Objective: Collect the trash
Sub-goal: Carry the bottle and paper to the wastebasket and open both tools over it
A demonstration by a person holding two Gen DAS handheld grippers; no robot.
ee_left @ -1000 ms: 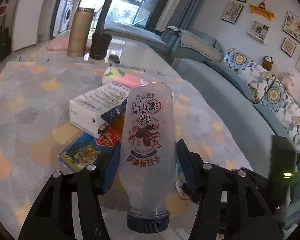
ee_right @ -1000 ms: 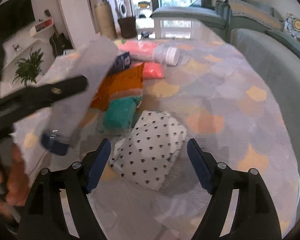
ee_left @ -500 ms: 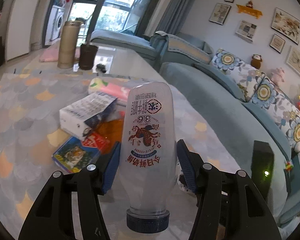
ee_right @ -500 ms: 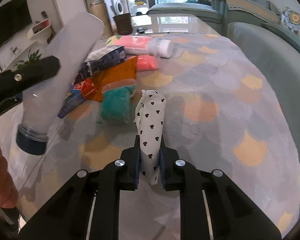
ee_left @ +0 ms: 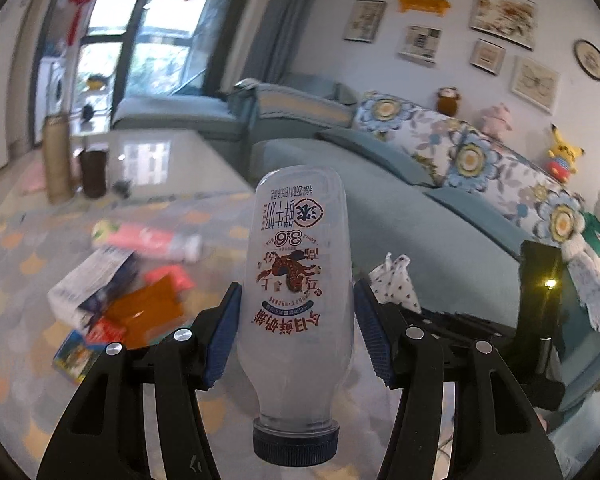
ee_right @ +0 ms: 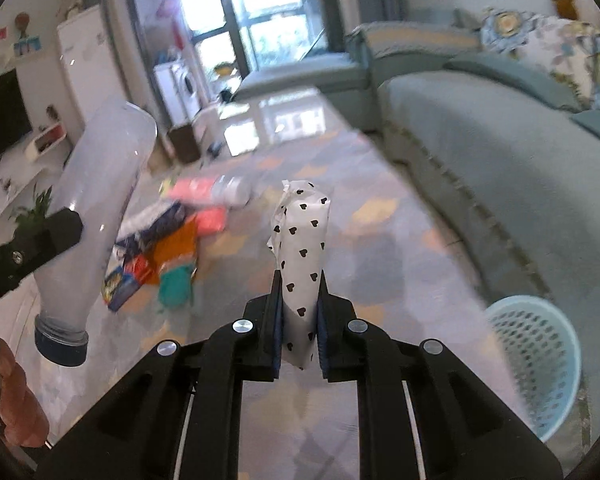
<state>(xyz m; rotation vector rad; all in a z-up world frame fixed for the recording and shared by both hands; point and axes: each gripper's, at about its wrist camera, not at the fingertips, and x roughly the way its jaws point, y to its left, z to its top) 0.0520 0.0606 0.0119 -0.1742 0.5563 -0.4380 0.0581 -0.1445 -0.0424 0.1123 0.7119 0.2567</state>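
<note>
My left gripper (ee_left: 296, 316) is shut on an empty clear milk bottle (ee_left: 296, 280) with a blue cap, held cap toward me above the rug. The bottle also shows at the left of the right wrist view (ee_right: 96, 208). My right gripper (ee_right: 298, 312) is shut on a white wrapper with black hearts (ee_right: 302, 248), lifted off the rug. That wrapper shows in the left wrist view (ee_left: 394, 280) too. A light blue mesh trash basket (ee_right: 536, 364) stands on the floor at the lower right.
More trash lies on the patterned rug: a pink tube (ee_left: 148, 236), a white carton (ee_left: 88, 284), an orange packet (ee_left: 144, 312), a teal packet (ee_right: 176, 284). A blue sofa (ee_right: 500, 152) runs along the right. A glass table (ee_left: 148, 160) stands behind.
My right gripper has lifted the heart-print wrapper off the rug and swung right, so the trash basket came into view. My left gripper has risen with the bottle.
</note>
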